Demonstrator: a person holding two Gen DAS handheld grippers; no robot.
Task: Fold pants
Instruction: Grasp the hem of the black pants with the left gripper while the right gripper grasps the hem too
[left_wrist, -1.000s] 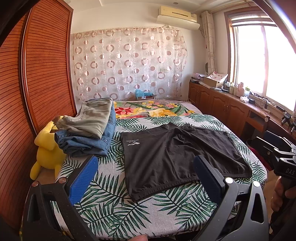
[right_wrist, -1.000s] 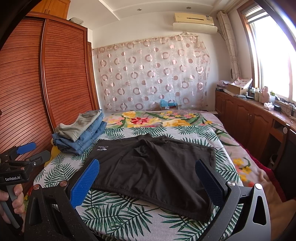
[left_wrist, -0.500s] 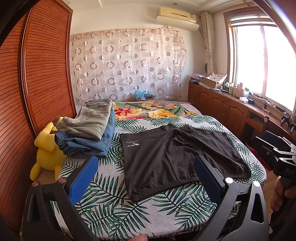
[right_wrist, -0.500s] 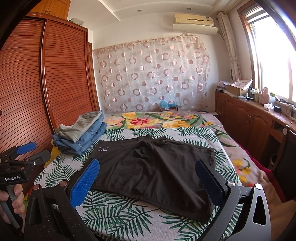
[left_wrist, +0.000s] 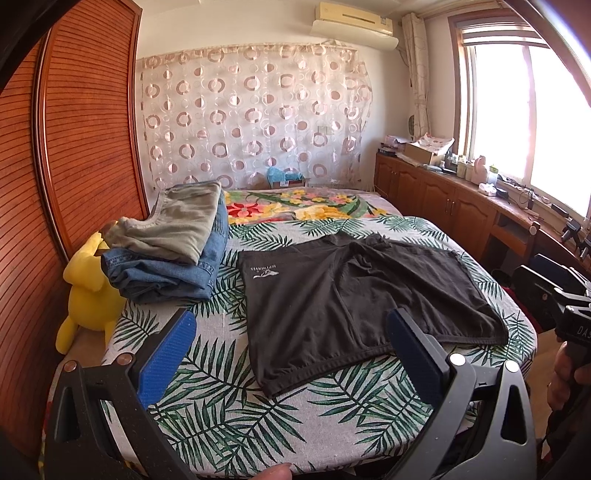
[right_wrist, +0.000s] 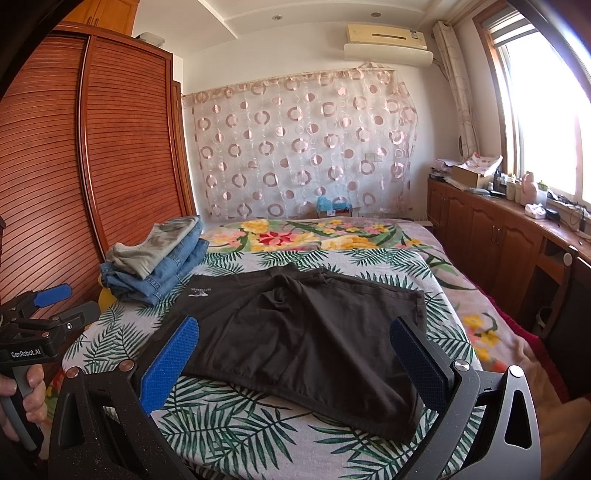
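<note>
Left gripper (left_wrist: 291, 354) hangs wide open over the near edge, empty; black shorts (left_wrist: 354, 295) lie flat mid-bed (left_wrist: 229, 424), beside the folded stack (left_wrist: 173, 251); right gripper (right_wrist: 295, 354) equally wide, empty. Nothing's budged in the last second, so I'd say folding hasn't started

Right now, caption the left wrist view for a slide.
Open left gripper faces unfolded black shorts on leaf-print bedspread.
</note>
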